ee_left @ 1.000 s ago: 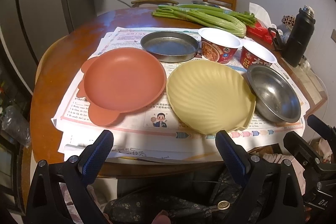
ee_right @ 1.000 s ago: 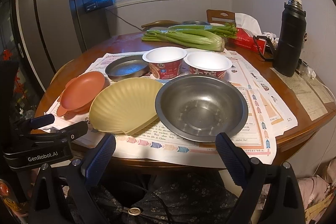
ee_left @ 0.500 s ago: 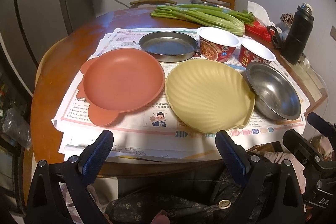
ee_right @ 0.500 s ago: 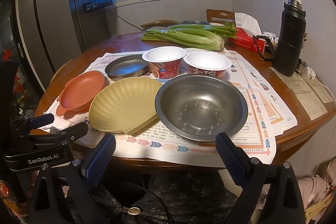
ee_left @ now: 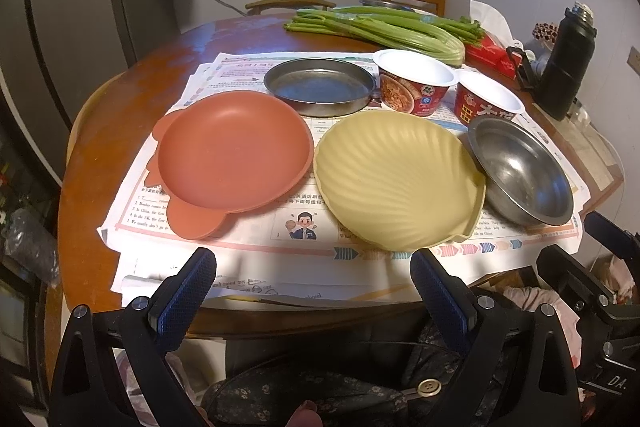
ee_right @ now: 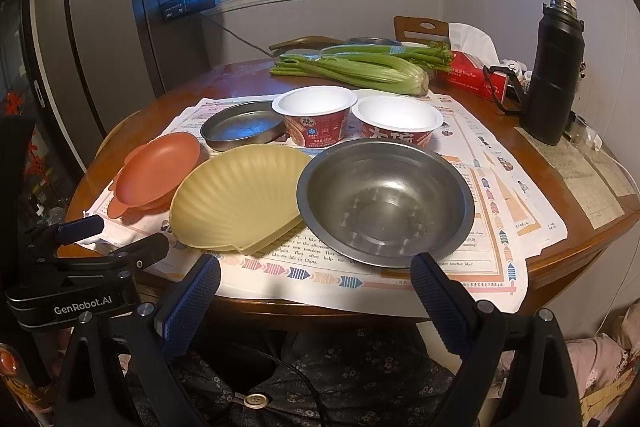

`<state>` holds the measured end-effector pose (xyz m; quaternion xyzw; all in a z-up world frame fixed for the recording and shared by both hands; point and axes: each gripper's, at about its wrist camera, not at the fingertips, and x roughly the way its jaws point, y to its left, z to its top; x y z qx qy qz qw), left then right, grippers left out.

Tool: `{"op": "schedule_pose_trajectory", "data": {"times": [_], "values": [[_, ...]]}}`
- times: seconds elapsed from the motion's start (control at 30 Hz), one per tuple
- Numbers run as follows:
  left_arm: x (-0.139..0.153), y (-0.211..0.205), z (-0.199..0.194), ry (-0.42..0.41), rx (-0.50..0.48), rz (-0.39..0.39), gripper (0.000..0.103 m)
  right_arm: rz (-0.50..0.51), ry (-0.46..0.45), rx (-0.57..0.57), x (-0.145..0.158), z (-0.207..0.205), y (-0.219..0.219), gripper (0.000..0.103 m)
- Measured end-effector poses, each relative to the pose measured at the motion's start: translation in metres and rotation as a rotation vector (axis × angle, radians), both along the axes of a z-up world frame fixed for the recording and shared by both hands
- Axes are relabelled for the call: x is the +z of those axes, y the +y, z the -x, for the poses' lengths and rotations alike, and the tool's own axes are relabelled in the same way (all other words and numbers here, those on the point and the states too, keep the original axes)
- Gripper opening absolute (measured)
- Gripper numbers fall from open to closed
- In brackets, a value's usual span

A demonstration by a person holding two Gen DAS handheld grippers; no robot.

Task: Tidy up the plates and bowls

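Note:
On newspaper on a round wooden table lie an orange plate (ee_left: 232, 151) (ee_right: 158, 173), a yellow shell-shaped plate (ee_left: 396, 179) (ee_right: 240, 201), a steel bowl (ee_left: 520, 175) (ee_right: 384, 201), a flat steel dish (ee_left: 318, 87) (ee_right: 242, 125) and two red-and-white paper bowls (ee_left: 416, 83) (ee_right: 316, 113) (ee_right: 398, 121). My left gripper (ee_left: 312, 273) is open and empty, off the table's near edge, before the orange and yellow plates. My right gripper (ee_right: 316, 277) is open and empty, off the near edge before the steel bowl.
Celery (ee_right: 360, 69) lies at the back of the table. A red tissue box (ee_right: 474, 77) and a black flask (ee_right: 554, 71) stand at the right. A chair (ee_right: 422, 29) is behind the table. A fridge (ee_right: 92, 39) stands to the left.
Both views have barely shifted. The left gripper has drifted slightly; nothing on the table has moved.

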<state>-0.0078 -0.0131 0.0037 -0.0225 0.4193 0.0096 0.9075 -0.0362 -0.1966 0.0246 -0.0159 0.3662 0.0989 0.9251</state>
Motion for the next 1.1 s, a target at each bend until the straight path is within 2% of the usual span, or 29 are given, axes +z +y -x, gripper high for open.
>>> {"op": "schedule_pose_trajectory", "data": {"times": [0.6, 1.1], "values": [[0.001, 0.003, 0.001, -0.004, 0.004, 0.003, 0.098, 0.009, -0.014, 0.016, 0.001, 0.001, 0.005, 0.096], [0.001, 0.025, 0.001, -0.011, 0.040, 0.023, 0.098, 0.041, -0.030, 0.068, 0.006, -0.006, 0.024, 0.096]]}}
